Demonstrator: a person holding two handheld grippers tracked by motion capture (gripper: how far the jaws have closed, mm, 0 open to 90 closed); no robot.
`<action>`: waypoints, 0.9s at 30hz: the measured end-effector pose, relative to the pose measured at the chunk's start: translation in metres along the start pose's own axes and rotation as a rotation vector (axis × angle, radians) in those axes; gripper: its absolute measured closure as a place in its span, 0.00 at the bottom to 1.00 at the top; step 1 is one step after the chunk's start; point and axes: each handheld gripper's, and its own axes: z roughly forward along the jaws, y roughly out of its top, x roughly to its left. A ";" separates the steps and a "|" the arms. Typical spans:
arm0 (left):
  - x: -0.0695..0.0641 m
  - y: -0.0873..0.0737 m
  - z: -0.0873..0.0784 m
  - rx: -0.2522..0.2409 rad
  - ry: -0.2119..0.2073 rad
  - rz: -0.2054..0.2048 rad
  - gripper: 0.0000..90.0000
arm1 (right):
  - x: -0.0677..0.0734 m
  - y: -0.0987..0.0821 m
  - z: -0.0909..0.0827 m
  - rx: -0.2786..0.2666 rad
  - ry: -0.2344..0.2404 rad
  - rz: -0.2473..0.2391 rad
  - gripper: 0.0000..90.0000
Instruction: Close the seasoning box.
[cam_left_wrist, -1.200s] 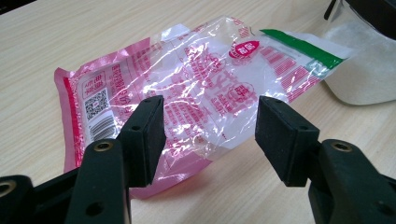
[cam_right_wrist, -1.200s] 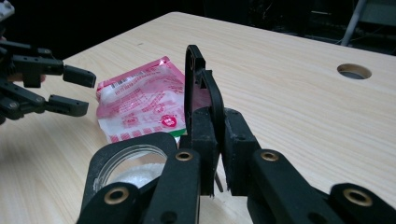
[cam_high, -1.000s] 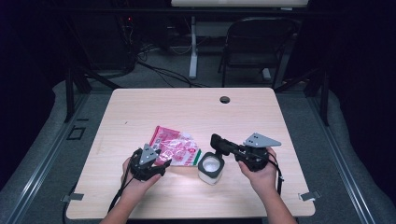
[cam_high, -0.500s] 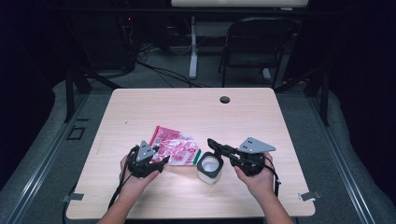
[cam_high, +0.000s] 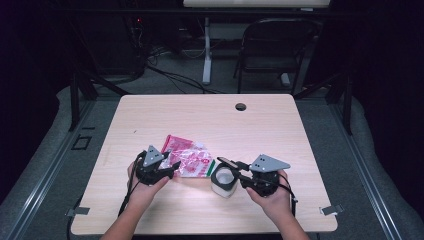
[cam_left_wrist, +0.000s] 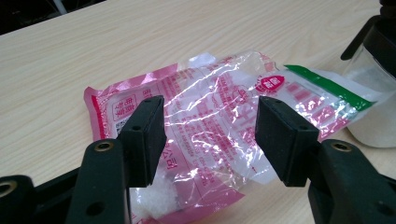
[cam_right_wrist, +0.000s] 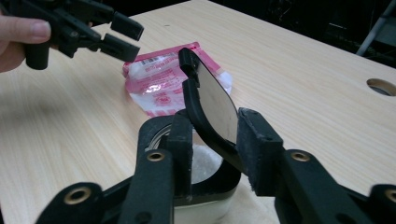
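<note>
Right gripper (cam_right_wrist: 212, 154) partly hiding jar (cam_right_wrist: 205, 196)

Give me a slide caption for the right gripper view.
Right gripper open around the jar's raised black flip lid, pink bag behind.

The table (cam_high: 300, 130) is pale wood-grain laminate, smooth and matt. On it the pink pouch (cam_left_wrist: 210, 126) is thin crinkled plastic film — glossy, part clear, with white grains inside. The jar (cam_high: 223, 182) looks like clear glass or plastic (hard to tell) with a black glossy lid (cam_right_wrist: 210, 105) — its inner face mirror-smooth. Gripper pads (cam_left_wrist: 147, 135) are matt black.
</note>
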 end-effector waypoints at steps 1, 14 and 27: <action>0.001 0.001 0.001 -0.002 0.001 -0.002 0.48 | 0.001 -0.001 0.000 0.003 0.003 0.002 0.72; 0.004 0.004 0.005 -0.009 0.002 -0.002 0.48 | 0.007 -0.007 0.002 0.034 0.016 -0.004 0.59; 0.006 0.003 0.003 -0.006 0.017 -0.001 0.48 | 0.011 -0.006 0.005 0.043 0.033 -0.016 0.56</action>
